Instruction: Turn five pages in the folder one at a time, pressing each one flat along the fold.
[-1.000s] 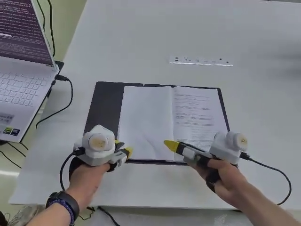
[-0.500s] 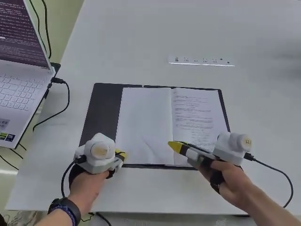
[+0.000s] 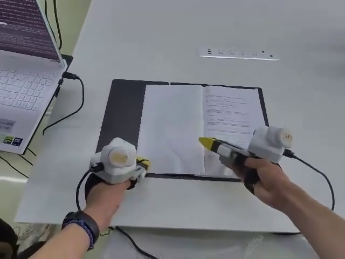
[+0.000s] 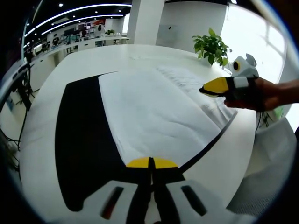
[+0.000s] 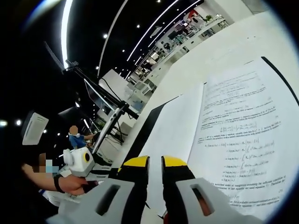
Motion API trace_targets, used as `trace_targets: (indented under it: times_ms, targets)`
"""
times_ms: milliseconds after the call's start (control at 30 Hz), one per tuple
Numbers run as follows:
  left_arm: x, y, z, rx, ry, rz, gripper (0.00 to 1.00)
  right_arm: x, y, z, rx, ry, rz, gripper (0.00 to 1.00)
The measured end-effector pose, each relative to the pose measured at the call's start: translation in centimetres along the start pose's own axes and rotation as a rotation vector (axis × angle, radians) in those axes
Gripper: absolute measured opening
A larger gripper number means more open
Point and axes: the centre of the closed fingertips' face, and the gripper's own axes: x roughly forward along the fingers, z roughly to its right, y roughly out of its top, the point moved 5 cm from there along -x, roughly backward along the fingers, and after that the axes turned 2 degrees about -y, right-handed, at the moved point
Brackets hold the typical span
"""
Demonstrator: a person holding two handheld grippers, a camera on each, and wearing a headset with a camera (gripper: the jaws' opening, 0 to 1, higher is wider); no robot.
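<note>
Two pages lie open in the folder [image 3: 121, 124] on the desk [image 3: 161, 43], and its fold [image 3: 203, 116] runs straight away from you. Your right gripper [image 3: 207, 143], jaws a slit apart and empty, points at the fold's near end. Your left gripper [image 3: 143, 162], jaws clenched on nothing, sits by the near left corner. The printed page [image 3: 234, 116] has its free edge rightward, with bare desk beyond.

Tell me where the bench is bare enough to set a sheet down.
Bare: the table beyond the power strip, and right of the folder. Crowded: the near edge, with left gripper and right gripper, and the left side, with laptop and cable.
</note>
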Motion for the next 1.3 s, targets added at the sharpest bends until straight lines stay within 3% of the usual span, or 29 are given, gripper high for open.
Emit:
trace_targets:
  times_ms: [367,667,900,1100,1300]
  targets:
    - [0.1,0.0,0.0,-0.022,0.003,0.004,0.0,1.9,2.2,1.2,-0.035,-0.003,-0.005,0.02]
    - [0.2,0.1,0.0,-0.032,0.008,0.005,0.0,3.1,3.2,2.7,-0.015,-0.022,0.005,0.0]
    - [0.3,0.1,-0.1,-0.031,0.003,0.003,0.0,3.4,2.9,3.1,-0.01,-0.029,-0.01,0.0]
    - [0.3,0.1,-0.1,-0.03,0.004,0.002,0.0,3.7,1.3,3.8,-0.025,-0.044,-0.078,0.0]
    - [0.4,0.1,-0.1,-0.026,0.006,-0.001,0.0,3.6,1.2,4.0,-0.013,-0.03,-0.07,0.0]
